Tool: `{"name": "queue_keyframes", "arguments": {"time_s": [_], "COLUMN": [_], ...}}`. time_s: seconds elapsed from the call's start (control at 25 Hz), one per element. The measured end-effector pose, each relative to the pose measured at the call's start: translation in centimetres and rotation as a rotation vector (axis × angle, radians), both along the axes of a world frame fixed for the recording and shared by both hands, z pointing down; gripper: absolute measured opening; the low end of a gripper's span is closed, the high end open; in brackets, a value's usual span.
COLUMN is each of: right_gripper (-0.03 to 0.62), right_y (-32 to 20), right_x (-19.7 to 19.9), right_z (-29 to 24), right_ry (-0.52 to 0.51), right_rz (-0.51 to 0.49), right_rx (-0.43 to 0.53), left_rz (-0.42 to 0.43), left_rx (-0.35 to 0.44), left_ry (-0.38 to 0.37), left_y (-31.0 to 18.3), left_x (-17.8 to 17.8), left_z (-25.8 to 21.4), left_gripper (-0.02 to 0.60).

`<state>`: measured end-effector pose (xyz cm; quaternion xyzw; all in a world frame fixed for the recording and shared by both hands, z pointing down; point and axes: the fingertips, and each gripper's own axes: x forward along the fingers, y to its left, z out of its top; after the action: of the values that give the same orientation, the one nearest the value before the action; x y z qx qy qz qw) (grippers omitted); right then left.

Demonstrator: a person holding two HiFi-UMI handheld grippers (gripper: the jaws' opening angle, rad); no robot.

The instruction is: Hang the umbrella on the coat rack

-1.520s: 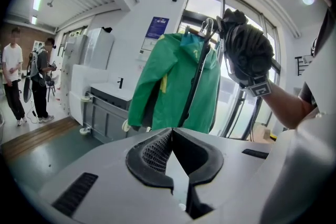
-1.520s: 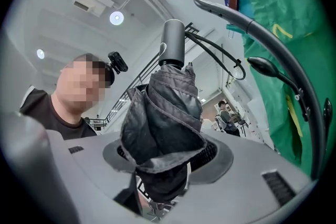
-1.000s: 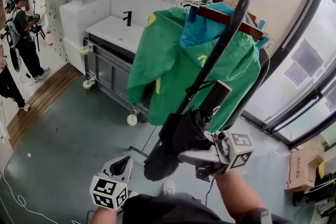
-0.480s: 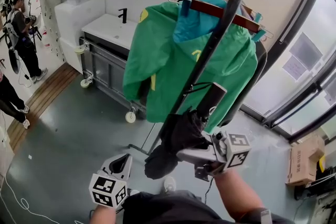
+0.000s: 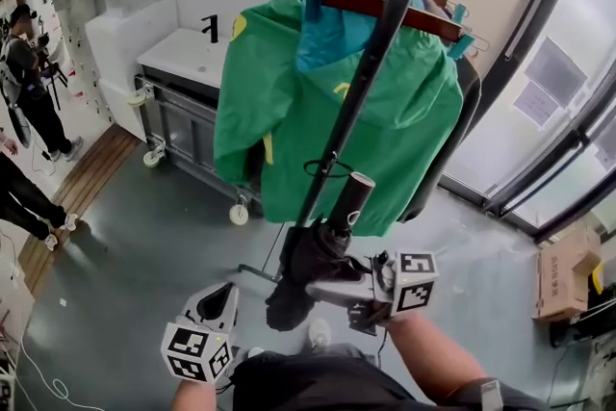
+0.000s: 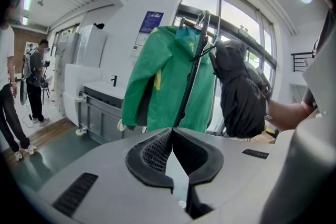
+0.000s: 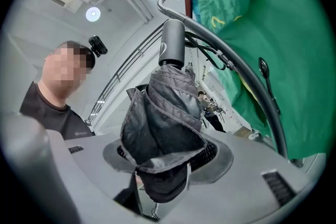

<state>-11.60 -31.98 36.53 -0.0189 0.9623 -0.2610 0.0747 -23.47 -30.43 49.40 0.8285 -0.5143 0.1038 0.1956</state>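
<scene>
A folded black umbrella points its grey cylindrical handle up beside the coat rack's black pole. My right gripper is shut on the umbrella's folded canopy. The handle's thin strap loop lies against the pole; I cannot tell whether it is hooked on anything. A green jacket hangs on the rack. My left gripper hangs low at the left, shut and empty. It looks toward the rack and the umbrella.
A grey wheeled sink cabinet stands behind the rack at the left. Glass window walls close off the right side, with a cardboard box on the floor there. People stand at the far left. A wooden hanger bar crosses the rack's top.
My right gripper has sunk with the umbrella, so the handle now sits lower along the pole. The left gripper has stayed where it was.
</scene>
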Motion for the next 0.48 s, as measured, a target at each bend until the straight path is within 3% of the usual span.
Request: {"name": "queue_keyframes", "arguments": {"time_s": [0.48], "right_gripper": [0.225], "right_y": [-1.7], "right_x": [-0.3], "right_z": [11.5], "right_ry": [0.311], "right_rz": [0.157], "right_rx": [-0.041], "left_rz": [0.012], "left_rx": [-0.013], "left_ry": [-0.013], "left_y": [0.0], "left_x": [0.5], "left_z": [0.1], "left_gripper": [0.015]}}
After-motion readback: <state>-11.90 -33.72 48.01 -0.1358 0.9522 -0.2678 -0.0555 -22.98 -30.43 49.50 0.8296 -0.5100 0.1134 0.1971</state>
